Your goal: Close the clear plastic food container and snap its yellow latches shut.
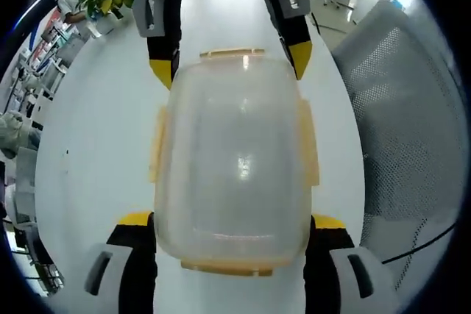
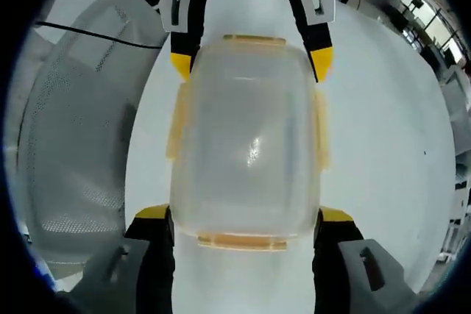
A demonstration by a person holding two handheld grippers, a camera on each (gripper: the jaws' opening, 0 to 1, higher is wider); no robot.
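Clear container (image 1: 234,159), lid on, lying on the white table (image 1: 96,145) between both grippers, the left gripper (image 1: 232,232) and right gripper (image 2: 245,227) each straddling one end wide-jawed, gripping nothing; the yellow latches (image 1: 309,145) appearing unsnapped, pressing them down coming next.

container: clear plastic food container (image 1: 234,159) (image 2: 246,148), rounded-rectangular, frosted/see-thru, lid on top, glare spot mid-lid
contents: can't tell thru the plastic
pose: flat, upright on white table (image 1: 96,152) (image 2: 383,145), long axis running away from each cam
latches: yellow latches, 4 total, one per side; left gripper view: near (image 1: 228,266), far (image 1: 232,54), side flaps (image 1: 156,145) & (image 1: 309,141); right gripper view: near (image 2: 241,241), far (image 2: 254,39), sides (image 2: 175,126) & (image 2: 321,130)
latch state: side flaps look splayed out from walls; snapped or not, can't tell
position: approx centred in both views, between the yellow-tipped jaws at each end
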